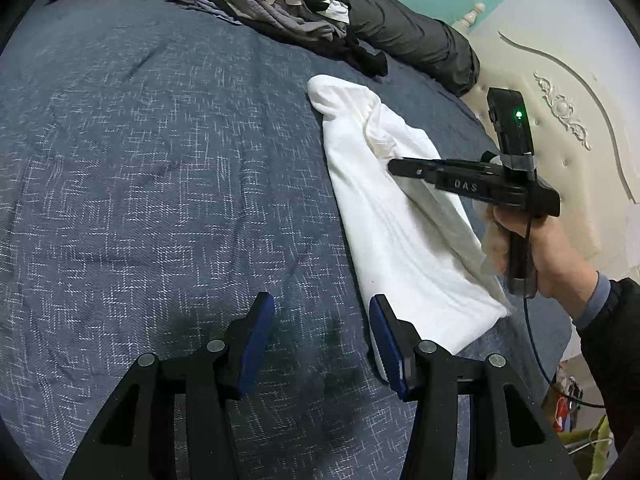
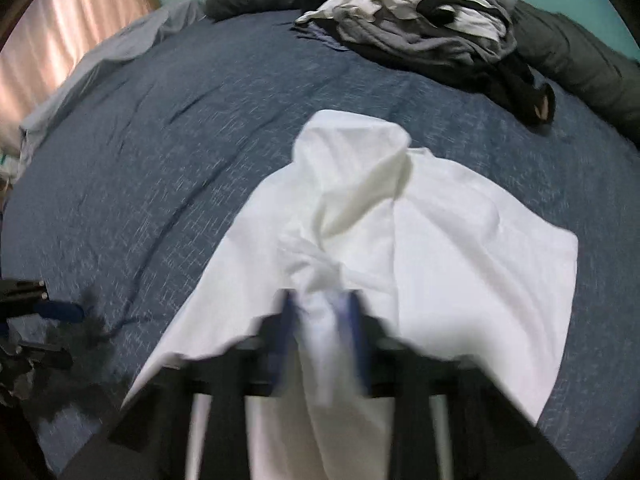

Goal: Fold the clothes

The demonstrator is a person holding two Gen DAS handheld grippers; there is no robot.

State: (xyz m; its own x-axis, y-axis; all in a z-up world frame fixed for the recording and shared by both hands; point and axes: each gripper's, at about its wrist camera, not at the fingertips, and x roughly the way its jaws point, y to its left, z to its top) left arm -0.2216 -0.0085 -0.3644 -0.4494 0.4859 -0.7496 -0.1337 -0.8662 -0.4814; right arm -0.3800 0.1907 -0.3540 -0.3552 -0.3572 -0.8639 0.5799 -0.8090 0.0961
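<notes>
**Right claw holds the fold; left claw stands free**

The bed (image 1: 140, 152) fills both views, its blue patterned cover spreading ahead of both claws. Beyond them, at the far edge against a dark rolled duvet (image 1: 416, 44), sits the pile of unfolded clothes (image 1: 280, 4), grey, white and black, well apart from your work.

The white garment (image 1: 400, 240) lies on the cover in a long band, partly folded, just to the right of your left claw (image 1: 322, 344) and running away from it. Its near corner touches that claw's right finger, but nothing sits between the fingers: the left claw is spread and holds nothing.

Your right claw (image 2: 320, 320) is pinching a bunched ridge of the garment, lifted off the bed, with cloth draping to both sides. That view is blurred, so how deep the bite goes cannot be told.

To do this fold well, I judge you should carry the pinched edge straight across the band, keep it low so the layers beneath don't drag, and pin the near corner with the left claw before you let go.

No containers show in either view.
</notes>
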